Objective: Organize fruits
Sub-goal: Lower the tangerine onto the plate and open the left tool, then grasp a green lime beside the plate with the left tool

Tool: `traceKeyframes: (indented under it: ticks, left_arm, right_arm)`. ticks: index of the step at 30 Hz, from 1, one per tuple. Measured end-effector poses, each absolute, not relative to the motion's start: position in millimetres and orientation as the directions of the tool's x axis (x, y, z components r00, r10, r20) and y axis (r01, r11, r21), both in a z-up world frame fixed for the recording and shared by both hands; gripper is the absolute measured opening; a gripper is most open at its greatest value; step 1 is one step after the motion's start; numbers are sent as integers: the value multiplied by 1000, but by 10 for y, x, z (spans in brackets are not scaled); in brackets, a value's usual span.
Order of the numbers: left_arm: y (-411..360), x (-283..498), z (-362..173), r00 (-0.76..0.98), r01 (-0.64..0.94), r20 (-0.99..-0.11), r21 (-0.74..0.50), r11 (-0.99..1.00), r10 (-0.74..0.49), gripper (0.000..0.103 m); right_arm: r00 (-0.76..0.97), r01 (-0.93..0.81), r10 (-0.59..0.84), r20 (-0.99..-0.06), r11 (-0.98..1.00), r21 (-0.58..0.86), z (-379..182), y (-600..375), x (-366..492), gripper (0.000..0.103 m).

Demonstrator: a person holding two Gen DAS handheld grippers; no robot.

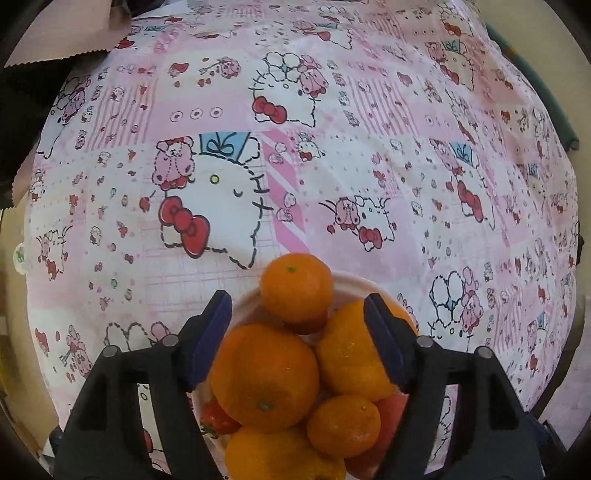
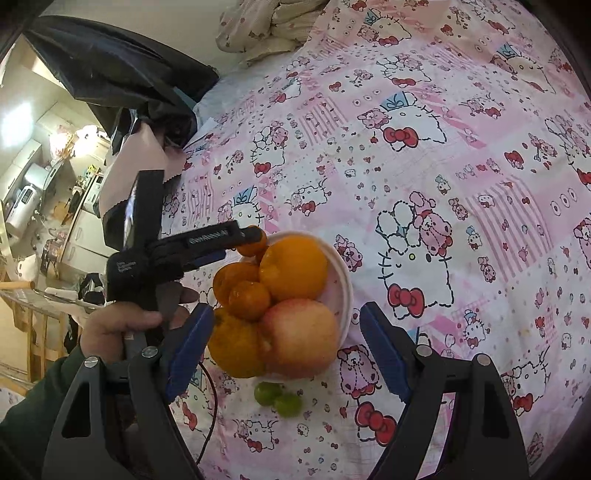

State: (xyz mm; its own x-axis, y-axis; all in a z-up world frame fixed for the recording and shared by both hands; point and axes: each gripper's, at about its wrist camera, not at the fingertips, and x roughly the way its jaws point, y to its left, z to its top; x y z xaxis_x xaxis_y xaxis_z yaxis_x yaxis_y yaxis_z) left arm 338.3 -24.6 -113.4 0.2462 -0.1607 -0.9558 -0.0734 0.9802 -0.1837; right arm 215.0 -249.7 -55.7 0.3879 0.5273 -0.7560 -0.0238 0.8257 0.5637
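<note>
A white bowl (image 2: 345,291) on the pink sheet holds several oranges, among them a big one (image 2: 293,267), and a pale red apple (image 2: 301,336). In the left wrist view the bowl's rim (image 1: 351,278) shows behind a small orange (image 1: 297,286) on top of the pile. My left gripper (image 1: 297,300) hangs open over the bowl, its blue pads clear of that orange on both sides. A red fruit (image 1: 218,417) peeks out low on the left. My right gripper (image 2: 288,308) is open above the apple, holding nothing. Two small green fruits (image 2: 277,398) lie on the sheet in front of the bowl.
A pink cartoon-print sheet (image 2: 461,166) covers the surface. A black bag (image 2: 118,81) and a pink paper bag (image 2: 136,162) sit at the left edge, and a crumpled blanket (image 2: 266,26) at the back. A hand (image 2: 122,325) holds the left gripper (image 2: 255,234). A thin black cable (image 2: 212,406) runs near the bowl.
</note>
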Motion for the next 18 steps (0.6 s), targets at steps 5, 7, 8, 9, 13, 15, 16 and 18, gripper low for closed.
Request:
traceKeyframes:
  ticks: [5,7,8,9,13,15,16,18]
  left_arm:
    - [-205,3280,-915,303,-55,-942,-169,984,-145,71]
    - [-215,3207,-842,316,-39,-939,-160,986,-139,71]
    - [-215,3166,-804,323,-34,-936,-156,987,-137,71]
    - [-212,3111,-755,334,-28,-933,-155,988,-137,71]
    - [-186,2897,-580,367,-20,-921,-150,988,-132,71]
    - [-169,2758,-493,382,-13,-915,-146,989,-130,71]
    - [-160,2700,-458,387,-10,-913,-144,990,-129,71]
    - [-108,2543,-382,406,-16,-906,-143,990,-124,71]
  right_arm:
    - [391,-13,521,-759,827,562,-570,-2525,2189,84]
    - [387,-9,524,-759,825,565,-584,-2525,2188,84]
    - [387,-11,521,-761,828,561,-584,-2520,2185,84]
    - [388,-12,515,-765,832,554,-586,-2517,2178,84]
    - [386,5,516,-765,828,561,-606,-2543,2159,84]
    - [375,24,525,-764,819,574,-649,-2566,2141,84]
    - [371,32,528,-764,815,578,-667,-2579,2131,84]
    - [367,52,531,-764,808,587,-705,-2608,2102,84]
